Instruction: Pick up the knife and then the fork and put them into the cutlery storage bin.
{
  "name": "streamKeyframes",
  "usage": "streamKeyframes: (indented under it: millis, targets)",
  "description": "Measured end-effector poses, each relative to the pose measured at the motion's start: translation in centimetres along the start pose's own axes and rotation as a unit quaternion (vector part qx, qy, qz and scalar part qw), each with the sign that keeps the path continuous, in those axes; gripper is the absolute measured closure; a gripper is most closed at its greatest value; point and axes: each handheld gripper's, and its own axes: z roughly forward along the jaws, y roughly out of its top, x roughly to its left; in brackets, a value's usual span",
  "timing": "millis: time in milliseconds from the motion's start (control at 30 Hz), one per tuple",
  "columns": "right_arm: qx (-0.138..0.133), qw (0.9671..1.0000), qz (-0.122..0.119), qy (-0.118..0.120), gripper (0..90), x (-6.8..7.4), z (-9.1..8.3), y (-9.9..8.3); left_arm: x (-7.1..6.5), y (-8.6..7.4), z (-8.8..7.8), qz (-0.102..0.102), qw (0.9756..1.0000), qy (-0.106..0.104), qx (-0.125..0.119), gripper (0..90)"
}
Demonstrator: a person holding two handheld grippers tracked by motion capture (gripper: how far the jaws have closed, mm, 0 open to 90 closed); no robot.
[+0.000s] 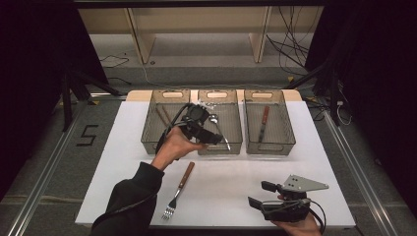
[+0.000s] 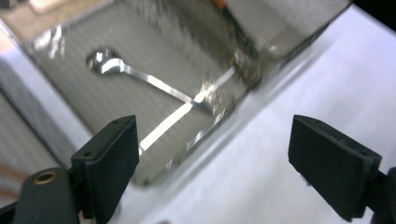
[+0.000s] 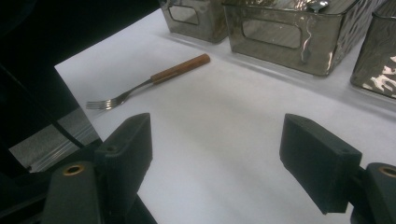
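Across the middle of the high view lies one white table top (image 1: 231,196), the largest thing there, and along its far edge stand three clear bins side by side. The left bin (image 1: 152,132) holds thin brown sticks, the middle bin (image 1: 231,129) one metal spoon (image 1: 219,129), the right bin (image 1: 287,129) one knife with a brown handle (image 1: 263,120).

Two grippers are at work. The left gripper (image 1: 206,133) hangs at the centre of the frame over the middle bin's near left corner, its jaws spread wide with nothing between them — the spoon lies loose on the bin floor. The right gripper (image 1: 258,194) sits at the lower right, jaws likewise parted and empty over bare table.

One fork (image 1: 178,191) with a wooden handle lies on the table at lower centre, tines toward the near edge, well apart from both grippers.

The left gripper view brings out the spoon (image 2: 149,81) as a bright bowl and long handle slanting toward the bin's near wall, a detail the high view blurs. The right gripper view shows the fork (image 3: 154,81) at upper left — and the handle cut-outs in the bins' near walls.
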Motion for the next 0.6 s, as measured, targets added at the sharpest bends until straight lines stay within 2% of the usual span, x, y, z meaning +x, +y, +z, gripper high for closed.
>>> streamKeyframes:
  millis: [100,233,433,600]
  targets:
    - [0.001,1.0,-0.001,-0.001,26.1,0.0,0.1,0.0,0.1,-1.6,-0.2,-0.002,0.9999,0.009,0.006,15.6]
    - [0.002,1.0,0.0,-0.001,26.1,0.0,0.0,0.0,0.5,-3.7,-0.1,-0.007,0.9997,0.002,0.022,15.7]
    - [0.002,1.0,-0.001,-0.001,26.0,0.1,0.1,0.0,1.2,-6.1,0.1,-0.013,0.9987,0.023,0.045,15.9]
    - [0.003,1.0,0.0,-0.004,26.1,0.0,0.1,0.0,1.4,-7.8,0.6,-0.019,0.9973,0.017,0.068,17.7]
